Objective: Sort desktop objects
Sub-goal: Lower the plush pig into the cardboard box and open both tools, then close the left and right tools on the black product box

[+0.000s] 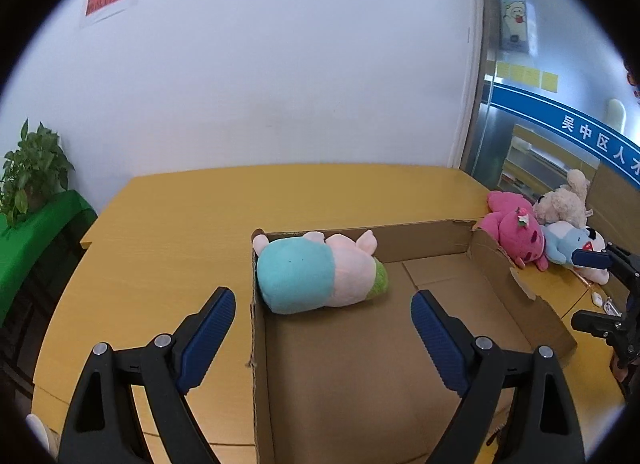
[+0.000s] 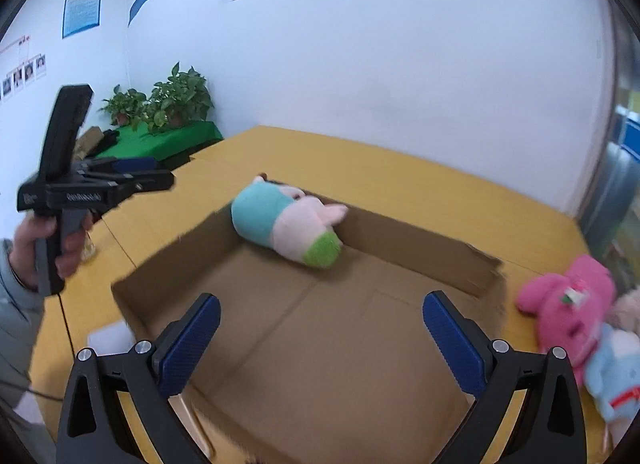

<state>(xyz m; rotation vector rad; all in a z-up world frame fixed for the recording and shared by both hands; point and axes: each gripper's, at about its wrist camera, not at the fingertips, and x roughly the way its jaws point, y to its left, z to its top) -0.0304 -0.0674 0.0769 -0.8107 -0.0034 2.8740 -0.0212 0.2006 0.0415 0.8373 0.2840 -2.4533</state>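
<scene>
1. Nearest my left camera, the left gripper (image 1: 323,302) has its blue pads spread wide with nothing between them; it hangs over the near left wall of the cardboard box (image 1: 428,238).
2. My right gripper (image 2: 321,312) is just as wide and empty, above the box floor.
3. One plush pig (image 1: 316,274) in a teal top already lies in the far left corner of the box, leaning on the wall.
4. Outside, on the yellow worktop (image 1: 168,232) just right of the box, a pink plush (image 1: 516,234), a cream plush (image 1: 564,199) and a pale blue plush (image 1: 568,244) lie heaped, touching.
5. I judge these toys light, soft and squashy, not fragile or slippery. The pink one is nearest the box; I'd pinch it across the thick body, not a floppy limb.
</scene>
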